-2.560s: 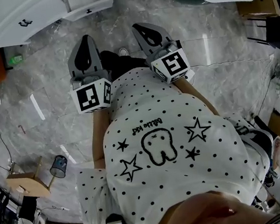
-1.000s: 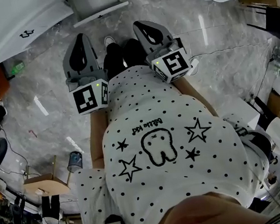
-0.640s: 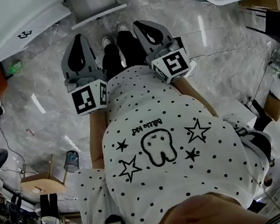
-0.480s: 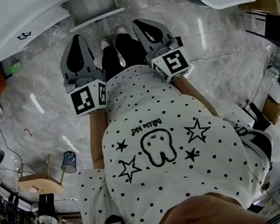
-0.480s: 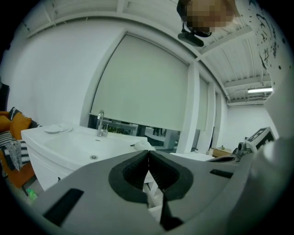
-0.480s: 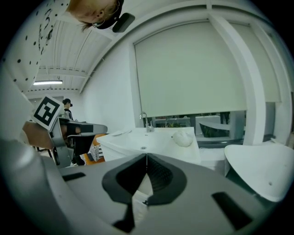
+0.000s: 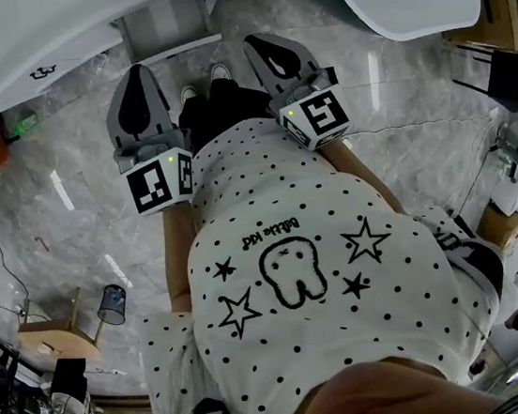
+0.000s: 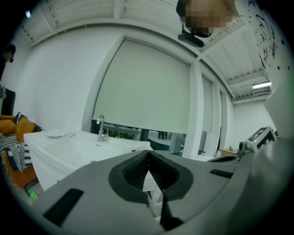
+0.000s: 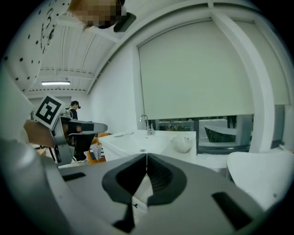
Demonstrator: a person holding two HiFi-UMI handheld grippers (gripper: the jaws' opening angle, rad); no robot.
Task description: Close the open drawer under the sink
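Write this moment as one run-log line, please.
left gripper: shut, empty | right gripper: shut, empty | drawer: open, untouched

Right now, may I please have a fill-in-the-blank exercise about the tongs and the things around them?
The left tongs and the right tongs are both ___.
In the left gripper view, the faucet stands to the ___ of the tongs' tips.
The biggest drawing on the shirt is a ___.
Missing words: shut; left; tooth.
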